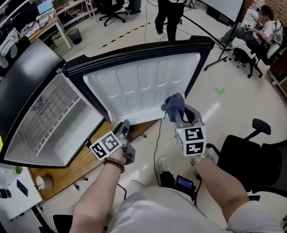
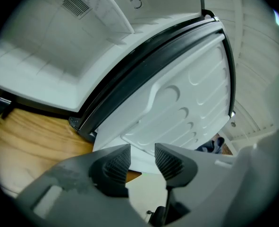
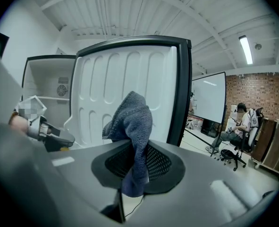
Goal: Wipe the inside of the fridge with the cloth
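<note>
The small black fridge (image 1: 17, 91) rests on a wooden board, its white inside (image 1: 51, 115) with a wire shelf facing me. Its door (image 1: 138, 86) stands wide open, ribbed white liner toward me. My right gripper (image 1: 182, 116) is shut on a blue-grey cloth (image 1: 174, 106), held in front of the liner's lower right; the cloth (image 3: 132, 122) bunches up above the jaws of my right gripper (image 3: 138, 148). My left gripper (image 1: 124, 128) is open and holds nothing, just short of the door's bottom edge. In the left gripper view, the door liner (image 2: 186, 103) fills the space beyond my left gripper (image 2: 142, 151).
The wooden board (image 1: 80, 164) lies under the fridge. A black office chair (image 1: 260, 159) stands close on my right. A cable (image 1: 158, 140) runs across the floor below the door. One person stands behind the fridge (image 1: 170, 8); another sits at the far right (image 1: 267, 25).
</note>
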Demonstrator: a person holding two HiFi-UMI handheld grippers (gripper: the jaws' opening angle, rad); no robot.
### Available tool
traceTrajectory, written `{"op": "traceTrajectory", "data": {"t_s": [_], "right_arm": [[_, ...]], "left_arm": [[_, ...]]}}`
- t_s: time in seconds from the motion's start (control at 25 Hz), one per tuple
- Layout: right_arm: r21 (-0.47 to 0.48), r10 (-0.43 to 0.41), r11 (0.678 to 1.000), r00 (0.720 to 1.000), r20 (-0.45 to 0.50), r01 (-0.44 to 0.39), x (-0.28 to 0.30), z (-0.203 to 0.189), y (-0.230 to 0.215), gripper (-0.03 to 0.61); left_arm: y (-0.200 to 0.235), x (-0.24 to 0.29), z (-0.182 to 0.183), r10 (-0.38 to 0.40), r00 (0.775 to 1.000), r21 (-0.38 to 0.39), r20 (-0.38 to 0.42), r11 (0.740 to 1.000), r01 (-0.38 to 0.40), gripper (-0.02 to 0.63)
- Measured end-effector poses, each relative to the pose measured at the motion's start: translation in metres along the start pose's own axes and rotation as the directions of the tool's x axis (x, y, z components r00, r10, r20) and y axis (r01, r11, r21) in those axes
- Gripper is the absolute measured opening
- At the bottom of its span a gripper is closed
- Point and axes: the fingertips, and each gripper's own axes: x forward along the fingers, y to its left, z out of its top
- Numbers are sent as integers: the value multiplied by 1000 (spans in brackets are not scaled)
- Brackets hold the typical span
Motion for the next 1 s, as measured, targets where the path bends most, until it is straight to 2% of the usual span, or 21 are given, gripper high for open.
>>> {"op": "traceTrajectory", "data": {"t_s": [0.24, 0.52, 0.68, 0.8, 1.0], "right_arm": [[-24, 88, 996, 996, -6, -88, -16, -6, 40, 55], [-42, 160, 986, 986, -43, -162, -25, -20, 75, 55], [-51, 191, 980, 980, -63, -195, -25, -27, 93, 55], [-56, 212, 975, 974, -77, -216, -25, -31, 105, 55], [-57, 233, 969, 968, -94, -239, -27, -38, 117, 55]], "left_arm": [[7, 2, 4, -13, 1000, -76, 19, 997, 14, 156], [20, 0, 2, -15, 999, -193, 42, 981, 23, 152], [22, 4, 5, -47, 997, -266, 66, 962, 63, 128], [23, 6, 8, -60, 994, -315, 92, 945, 86, 80], [21, 4, 8, -73, 991, -353, 110, 929, 107, 54]]}}
